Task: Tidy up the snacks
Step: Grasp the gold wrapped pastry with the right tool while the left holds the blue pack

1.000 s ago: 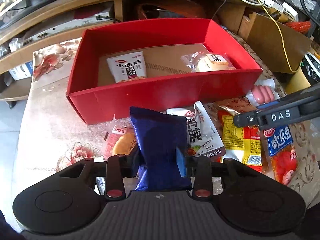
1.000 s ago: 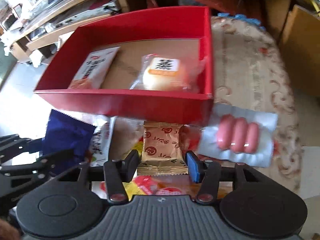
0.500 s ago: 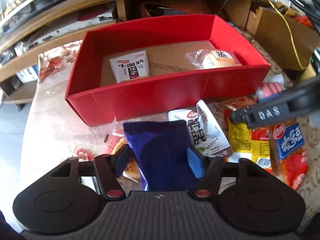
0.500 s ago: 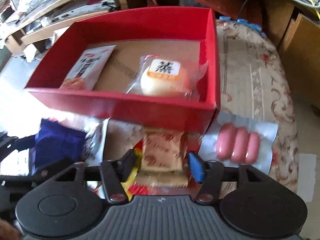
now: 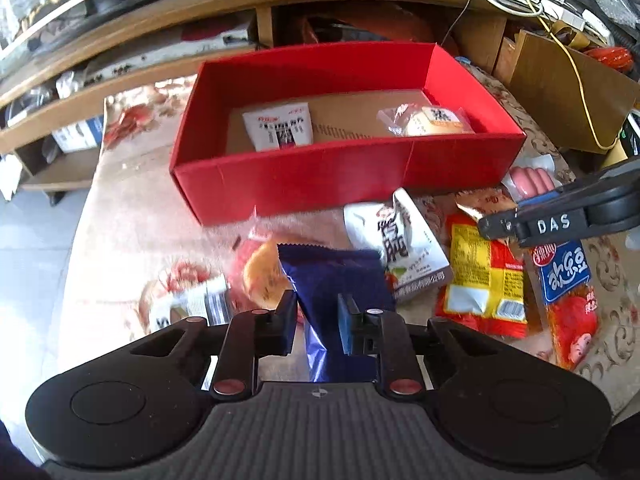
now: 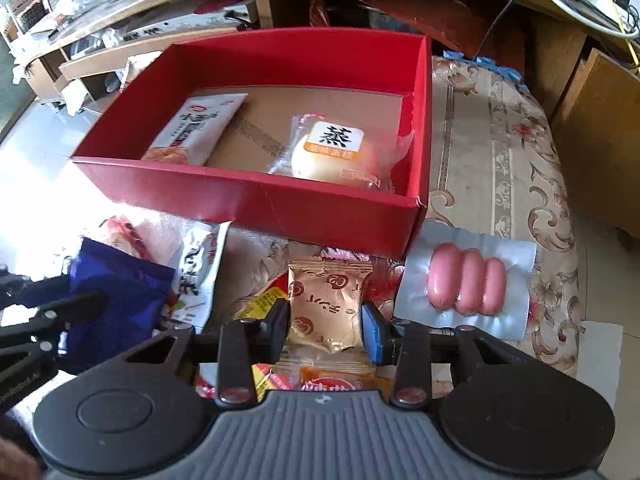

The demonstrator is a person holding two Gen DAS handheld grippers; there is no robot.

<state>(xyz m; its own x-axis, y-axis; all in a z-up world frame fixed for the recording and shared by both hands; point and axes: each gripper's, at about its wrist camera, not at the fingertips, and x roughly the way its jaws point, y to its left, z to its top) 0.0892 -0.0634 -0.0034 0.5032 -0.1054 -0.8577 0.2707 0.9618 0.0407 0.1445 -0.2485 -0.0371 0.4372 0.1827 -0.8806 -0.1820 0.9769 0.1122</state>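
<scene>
Two hand-held grippers work over a flower-patterned cloth (image 6: 500,152) strewn with snack packets, just short of a red box (image 5: 344,168) that stands ahead of both tools. Its near wall rises directly beyond the fingertips; inside, on a cardboard floor, lie a white sachet (image 5: 279,127) toward the left and a wrapped steamed cake (image 6: 334,152) toward the right, with bare floor between them and behind them. Beyond the box runs a low wooden shelf unit (image 5: 160,20); to the right of it the cloth lies uncovered up to a cardboard carton (image 5: 568,92). Left gripper (image 5: 317,314): jaws drawn narrow and clamped on a dark blue packet (image 5: 340,276), which stands up between the pads with its serrated top edge pointing toward the box. Just left of it lies a clear-wrapped bun (image 5: 264,276); just right, a white pouch (image 5: 404,240), then a yellow-and-red packet (image 5: 484,280) and a blue-and-red packet (image 5: 568,288). Right gripper (image 6: 325,322): jaws closed on a tan patterned packet (image 6: 326,304), gripped at its two sides, its far end short of the box wall. To its right, apart from the fingers, lies a vacuum pack of three pink sausages (image 6: 466,288) at the box's near right corner.
</scene>
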